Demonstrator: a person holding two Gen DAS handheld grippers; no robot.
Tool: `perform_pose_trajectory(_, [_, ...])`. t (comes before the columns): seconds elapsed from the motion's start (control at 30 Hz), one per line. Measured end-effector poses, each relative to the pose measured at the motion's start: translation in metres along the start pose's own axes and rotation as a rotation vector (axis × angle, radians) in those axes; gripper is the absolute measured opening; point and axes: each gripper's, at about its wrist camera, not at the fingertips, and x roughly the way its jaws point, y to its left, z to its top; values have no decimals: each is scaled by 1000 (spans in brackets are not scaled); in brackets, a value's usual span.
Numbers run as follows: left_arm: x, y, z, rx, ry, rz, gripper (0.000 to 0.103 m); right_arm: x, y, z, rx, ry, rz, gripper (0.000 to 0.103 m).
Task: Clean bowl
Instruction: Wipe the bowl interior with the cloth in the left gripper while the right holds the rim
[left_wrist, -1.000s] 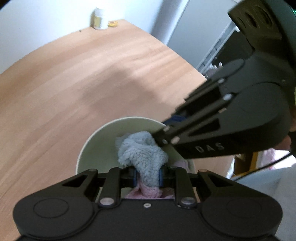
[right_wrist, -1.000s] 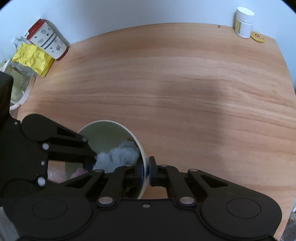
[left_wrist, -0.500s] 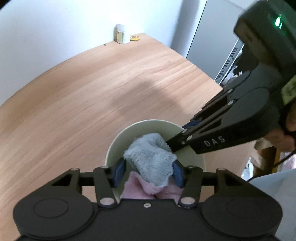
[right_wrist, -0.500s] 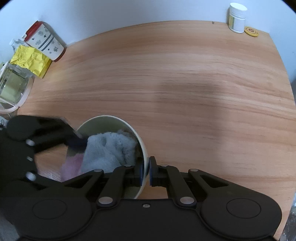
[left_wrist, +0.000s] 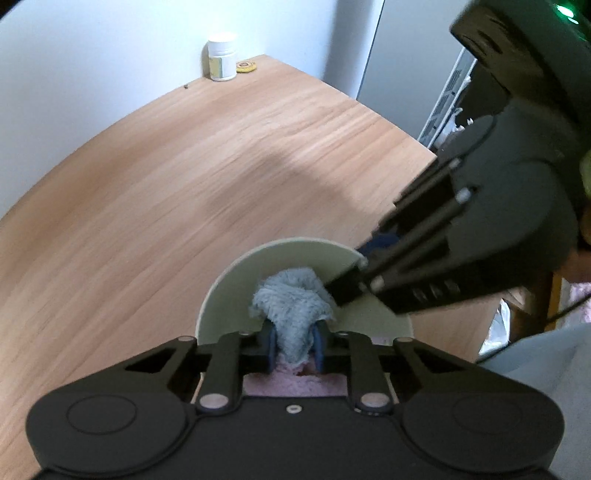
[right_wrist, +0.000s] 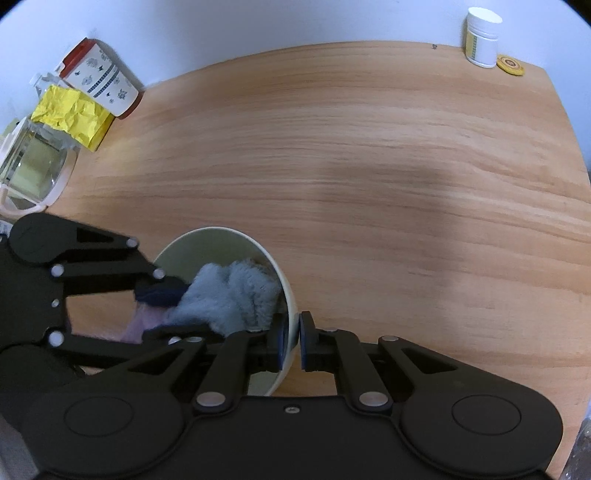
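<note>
A pale green bowl (left_wrist: 240, 280) stands tilted on the wooden table (left_wrist: 184, 184). My right gripper (right_wrist: 293, 339) is shut on the bowl's rim (right_wrist: 284, 291), one pad inside and one outside. A fluffy blue-grey cloth (right_wrist: 229, 295) with a pink part (right_wrist: 140, 325) lies bunched inside the bowl. The jaws of my left gripper (left_wrist: 295, 343) are closing, and their pads press on the cloth (left_wrist: 291, 299) from both sides. From the right wrist view, the left gripper (right_wrist: 166, 312) reaches into the bowl from the left. The right gripper (left_wrist: 351, 284) comes in from the right in the left wrist view.
A white pill bottle (right_wrist: 480, 37) and a yellow disc (right_wrist: 509, 64) sit at the table's far right corner. At the far left stand a red-and-white mug (right_wrist: 99, 77), crumpled yellow paper (right_wrist: 70, 114) and a glass jug (right_wrist: 33, 166). The table's right edge (left_wrist: 424, 147) is near.
The left jaws opened around the cloth half a second ago and have closed on it again. The left gripper tilted a little. The right gripper kept its hold on the rim.
</note>
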Motion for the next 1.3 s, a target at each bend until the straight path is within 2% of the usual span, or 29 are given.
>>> perform_pose_trajectory(0.27, [1,-12,-2,78,-40,54,16,-2,4,-2,-39,4,-21,12])
perform_pose_trajectory(0.43, [-5,0,0,36,-60,118,15,-2,5,-4,-57,14,-35,14])
perform_pose_trajectory(0.57, [-7,-2,0,82,-34,162,15,0,6,-2,-50,14,-43,14])
perform_pose_trajectory(0.7, [-19,5,1,56,-29,165,14,0,15,-2,-78,-7,-79,15])
perform_pose_trajectory(0.83, [-30,4,1,88,12,179,14,1,17,0,-67,-11,-95,15])
perform_pose_trajectory(1.07, [-38,10,-6,107,87,91,14,6,30,6,-97,-22,-145,9])
perform_pose_trajectory(1.3, [-19,-1,-13,192,163,-54,14,4,25,8,-45,4,-123,6])
